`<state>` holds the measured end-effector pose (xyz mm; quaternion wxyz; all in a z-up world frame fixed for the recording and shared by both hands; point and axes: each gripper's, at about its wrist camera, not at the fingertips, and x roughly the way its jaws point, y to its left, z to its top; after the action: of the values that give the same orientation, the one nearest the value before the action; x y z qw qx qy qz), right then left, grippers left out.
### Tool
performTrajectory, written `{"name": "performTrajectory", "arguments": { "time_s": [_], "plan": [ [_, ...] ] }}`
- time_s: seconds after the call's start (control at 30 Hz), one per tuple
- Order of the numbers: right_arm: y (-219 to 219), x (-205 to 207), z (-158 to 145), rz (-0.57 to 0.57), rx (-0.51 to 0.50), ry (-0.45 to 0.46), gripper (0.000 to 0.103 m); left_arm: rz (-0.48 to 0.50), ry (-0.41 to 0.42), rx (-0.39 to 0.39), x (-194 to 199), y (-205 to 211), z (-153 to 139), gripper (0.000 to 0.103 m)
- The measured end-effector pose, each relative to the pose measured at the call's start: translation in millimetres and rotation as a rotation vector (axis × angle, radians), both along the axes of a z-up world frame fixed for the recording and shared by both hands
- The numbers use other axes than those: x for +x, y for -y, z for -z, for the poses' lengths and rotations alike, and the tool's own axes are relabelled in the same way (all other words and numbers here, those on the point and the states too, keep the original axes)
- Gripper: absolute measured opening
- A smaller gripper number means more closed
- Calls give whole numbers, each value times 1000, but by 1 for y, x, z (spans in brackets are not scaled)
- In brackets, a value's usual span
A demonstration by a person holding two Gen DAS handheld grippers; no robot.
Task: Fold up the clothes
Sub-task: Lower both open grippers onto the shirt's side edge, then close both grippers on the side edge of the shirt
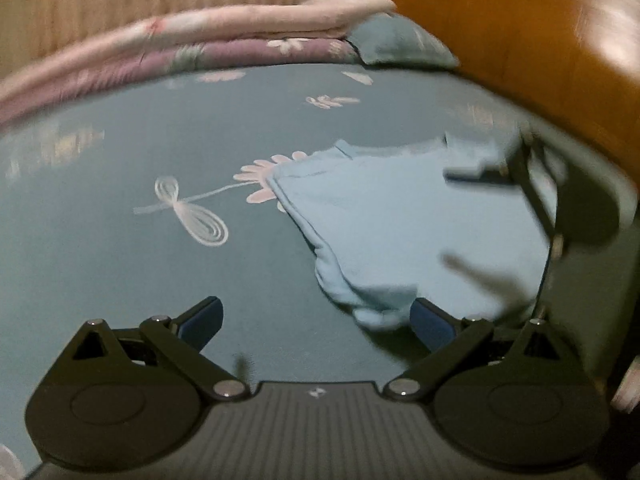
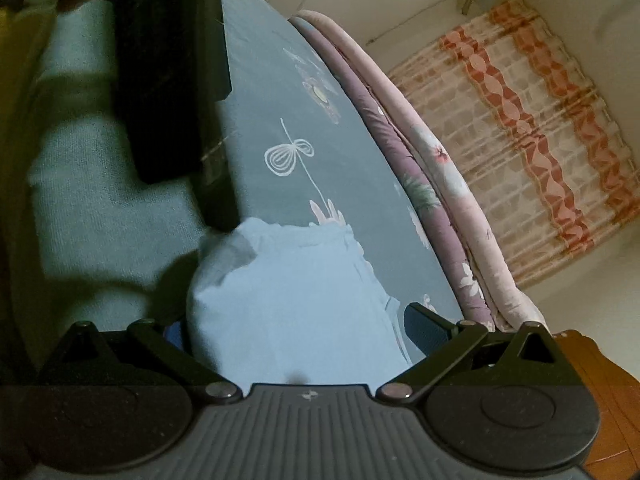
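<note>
Nearest in the left wrist view, the left gripper (image 1: 316, 322) hangs over the teal bedsheet (image 1: 120, 272), its jaws spread wide and released; the right blue pad sits just beside the lowest corner of the light blue garment (image 1: 400, 216), though contact cannot be told. Past it the garment lies on the bed, partly folded, its left edge a doubled hem running diagonally and covering part of a pink flower print (image 1: 260, 184). A white looped print (image 1: 192, 216) lies to the left on bare sheet. The right gripper (image 1: 560, 200) reaches in blurred over the garment's right side — it hides that edge. Farther back, a stack of pink and purple floral quilts (image 1: 200, 40) lines the bed's far side, with an orange wooden headboard (image 1: 520, 40) at right.

In the right wrist view the right gripper's (image 2: 296, 328) jaws are spread, with bunched light blue cloth (image 2: 288, 300) mounded between them — nothing is clamped. A dark block (image 2: 168, 72) stands at upper left, a patterned curtain (image 2: 520, 140) beyond.
</note>
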<state>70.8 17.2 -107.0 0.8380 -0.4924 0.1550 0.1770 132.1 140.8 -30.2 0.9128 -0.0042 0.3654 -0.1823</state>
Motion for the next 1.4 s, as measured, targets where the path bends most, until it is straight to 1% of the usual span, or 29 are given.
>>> {"name": "performTrajectory", "arguments": {
  "time_s": [0.07,0.1,0.17,0.2,0.3,0.33,0.37,0.47,0.5,0.53,0.67,0.87,0.9,0.97,1.07,1.1,1.2,1.27,1.3,1.37,1.4],
  "plan": [
    [-5,0,0,3,-19,2,103,-27,-49,-130,13,-16,-3,100],
    [-7,3,-1,4,-27,-9,103,-36,-76,-180,23,-20,-4,100],
    [-11,14,-6,22,-40,-30,102,-48,-128,-268,46,-28,-6,99],
    [-13,20,-9,32,-48,-39,102,-43,-147,-298,58,-30,-6,99],
    [-15,27,-13,38,-58,-99,97,-38,-251,-419,99,-32,0,98],
    [-15,27,-13,37,-58,-121,90,-40,-291,-464,112,-31,4,97],
    [-16,26,-13,35,-58,-143,85,-41,-326,-495,125,-30,9,97],
    [-19,24,-14,50,-39,-173,78,-61,-419,-565,159,-27,30,94],
    [-19,26,-16,59,-30,-190,78,-67,-446,-587,170,-26,37,91],
    [-18,30,-19,69,-13,-214,78,-68,-463,-610,177,-26,41,90],
    [-14,40,-25,92,39,-284,78,-74,-526,-692,204,-25,59,90],
    [-15,44,-26,113,83,-335,78,-52,-502,-711,233,-6,63,90],
    [-14,49,-28,115,86,-340,78,-54,-501,-718,231,-6,64,90],
    [-11,53,-29,119,88,-347,78,-28,-502,-712,223,-6,63,87],
    [-9,52,-28,128,90,-353,78,15,-501,-716,212,-12,67,81],
    [-9,51,-28,131,90,-352,78,27,-492,-709,217,-10,67,79],
    [-12,50,-28,133,87,-347,78,65,-462,-682,231,-2,67,79],
    [-15,51,-27,132,89,-342,78,104,-428,-632,237,9,64,79],
    [-15,50,-27,131,86,-338,78,109,-425,-621,238,12,64,78],
    [-17,48,-25,129,81,-329,75,103,-431,-621,235,10,63,73],
    [-17,42,-24,126,82,-329,74,97,-437,-627,232,7,64,66]
  ]
}}
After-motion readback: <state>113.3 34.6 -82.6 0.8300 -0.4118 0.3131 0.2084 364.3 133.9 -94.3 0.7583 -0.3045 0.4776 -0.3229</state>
